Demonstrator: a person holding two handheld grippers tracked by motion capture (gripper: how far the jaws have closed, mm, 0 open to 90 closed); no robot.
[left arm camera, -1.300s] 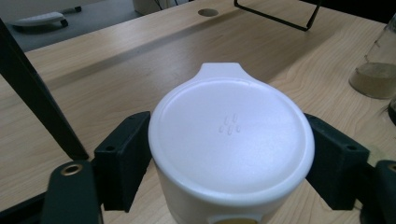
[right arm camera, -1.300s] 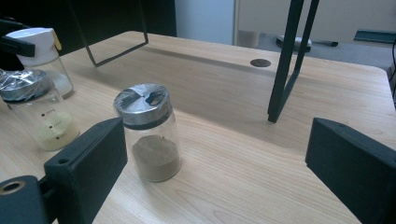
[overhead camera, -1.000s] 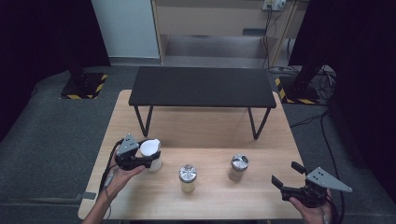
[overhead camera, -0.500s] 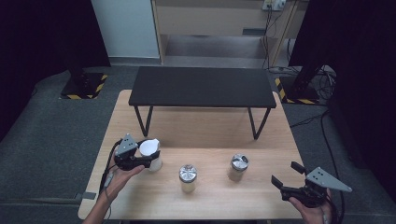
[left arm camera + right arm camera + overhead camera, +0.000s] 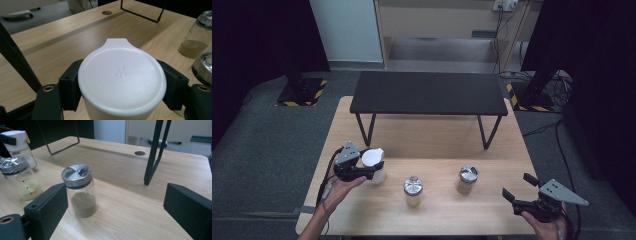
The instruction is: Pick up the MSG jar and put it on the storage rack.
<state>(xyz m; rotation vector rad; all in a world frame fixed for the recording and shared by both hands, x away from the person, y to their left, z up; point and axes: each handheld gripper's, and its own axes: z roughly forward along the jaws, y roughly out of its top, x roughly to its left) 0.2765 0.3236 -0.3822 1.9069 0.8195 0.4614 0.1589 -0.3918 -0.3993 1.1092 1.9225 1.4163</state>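
The left gripper (image 5: 369,173) had its jaws clamped on the white-lidded jar (image 5: 374,166), which stood at about eight o'clock on the wooden desk (image 5: 432,145), just in front of the low black stand (image 5: 429,93) that sat across the twelve o'clock half. In the left gripper view the two black pads pressed the jar's sides just under the white lid (image 5: 122,79), whose little pour tab pointed away from the camera. Whether the jar's base rested on the desk or was a touch clear of it could not be told. The right gripper (image 5: 523,189) waited at about four o'clock, near the desk's front corner, its jaws spread wide with nothing between them (the right gripper view looked straight through the gap). Two more jars stood untouched in the row: the middle jar (image 5: 413,190) with a metal cap and pale yellow powder at six o'clock, and the brown-powder jar (image 5: 467,179), also metal-capped, at about five o'clock, nearest the idle gripper. By my reading, the work was at its start: the grasp on the white-lidded jar was done, but it had not been carried anywhere, its lid was on, and the other two jars awaited whatever handling was meant for them.
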